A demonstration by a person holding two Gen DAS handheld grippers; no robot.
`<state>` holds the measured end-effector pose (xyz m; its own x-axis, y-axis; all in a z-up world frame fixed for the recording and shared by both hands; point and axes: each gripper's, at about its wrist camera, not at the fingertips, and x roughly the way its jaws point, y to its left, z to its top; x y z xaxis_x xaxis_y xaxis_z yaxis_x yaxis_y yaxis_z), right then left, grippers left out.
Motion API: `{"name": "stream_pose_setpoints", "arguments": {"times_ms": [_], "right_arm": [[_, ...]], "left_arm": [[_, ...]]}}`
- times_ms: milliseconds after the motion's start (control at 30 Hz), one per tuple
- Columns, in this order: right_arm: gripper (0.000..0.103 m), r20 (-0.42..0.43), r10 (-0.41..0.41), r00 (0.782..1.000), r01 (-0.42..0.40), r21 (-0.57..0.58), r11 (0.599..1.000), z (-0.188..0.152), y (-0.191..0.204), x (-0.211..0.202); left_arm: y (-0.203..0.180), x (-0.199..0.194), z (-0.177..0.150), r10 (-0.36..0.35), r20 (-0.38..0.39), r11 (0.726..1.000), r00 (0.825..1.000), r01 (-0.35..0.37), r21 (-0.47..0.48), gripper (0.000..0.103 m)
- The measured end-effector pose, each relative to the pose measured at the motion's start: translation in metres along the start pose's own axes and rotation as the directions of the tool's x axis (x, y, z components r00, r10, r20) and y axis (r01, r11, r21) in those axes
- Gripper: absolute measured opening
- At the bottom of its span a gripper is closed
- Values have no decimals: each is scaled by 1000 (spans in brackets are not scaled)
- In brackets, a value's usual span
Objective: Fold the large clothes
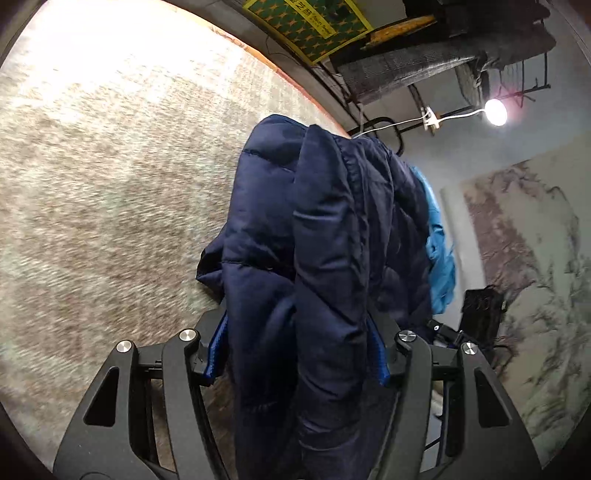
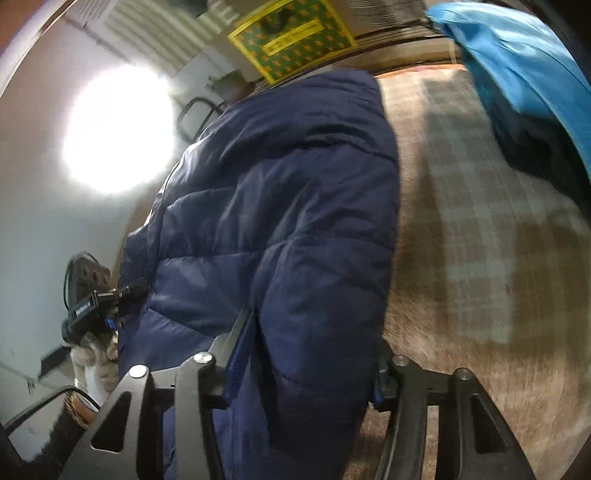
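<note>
A navy puffer jacket (image 1: pixel 314 221) hangs bunched over the plaid-covered surface (image 1: pixel 110 184). It fills the space between the fingers of my left gripper (image 1: pixel 297 332). The blue pads (image 1: pixel 218 347) stand wide apart beside the fabric and do not squeeze it. In the right wrist view the same jacket (image 2: pixel 280 184) drapes between the spread fingers of my right gripper (image 2: pixel 310 354). Its pads (image 2: pixel 240 350) are also apart, at the fabric's sides. Part of the left gripper's black body (image 2: pixel 92 310) shows beyond the jacket's left edge.
A light blue garment (image 2: pixel 517 55) lies on the plaid cover (image 2: pixel 480 221) to the upper right, and shows behind the jacket as the light blue garment (image 1: pixel 439 258). A bright lamp (image 1: pixel 495 112) glares. A green and yellow sheet (image 1: pixel 310 22) sits past the surface's far edge.
</note>
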<state>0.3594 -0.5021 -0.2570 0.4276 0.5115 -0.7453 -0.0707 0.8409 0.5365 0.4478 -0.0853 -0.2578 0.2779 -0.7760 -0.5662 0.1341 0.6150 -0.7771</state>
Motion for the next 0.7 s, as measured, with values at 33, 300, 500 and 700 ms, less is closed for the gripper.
{"name": "stream_pose_setpoints", "arguments": {"times_ms": [33,300,500,700], "right_arm": [[58,12,4,1000,-4,14,1000,-2,-3,-3],[48,28,-39,999,37,55,998,-19,5,-6],[21,56,-109,992,113,-81,990,-21,43,-38],[17,101,-176,979,195,-226,954,-28,69,-79]], "left_arm": [[-1,4,4,-14,-2,1000,1000,14,-6,56],[-8,1,-1,8,7,1000,1000,-8,-12,25],[-45,-17,-14,33,39,996,999,-36,80,16],[-91,-26,-39,17,33,981,999,-23,194,10]]}}
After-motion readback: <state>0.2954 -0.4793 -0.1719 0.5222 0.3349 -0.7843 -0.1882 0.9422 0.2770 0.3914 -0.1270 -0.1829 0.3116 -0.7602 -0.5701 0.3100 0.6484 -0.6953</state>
